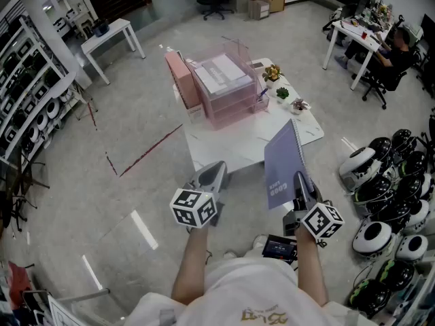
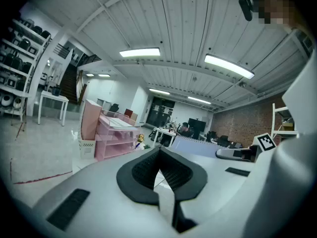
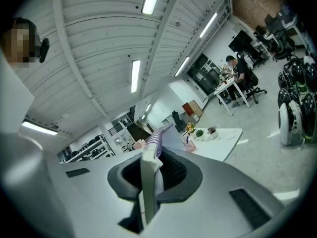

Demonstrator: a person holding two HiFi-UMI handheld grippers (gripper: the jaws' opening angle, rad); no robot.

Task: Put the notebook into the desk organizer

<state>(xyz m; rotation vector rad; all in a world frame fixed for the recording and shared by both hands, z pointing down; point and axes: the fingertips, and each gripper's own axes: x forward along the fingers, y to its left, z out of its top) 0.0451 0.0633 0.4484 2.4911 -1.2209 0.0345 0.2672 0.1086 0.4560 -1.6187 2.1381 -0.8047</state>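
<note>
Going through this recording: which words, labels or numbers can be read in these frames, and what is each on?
"GOOD", likely, in small white sideways print: cover of the lilac spiral-bound notebook in the right gripper; the smaller line beside it is unreadable.
Gold print on the person's white shirt: too blurred to read.
Black-and-white marker cubes: patterns only, no text.
Pink plastic desk organizer: no legible print.

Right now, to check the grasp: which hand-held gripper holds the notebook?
The right hand-held gripper: it is shut on the purple notebook, while the left hand-held gripper holds nothing.
</note>
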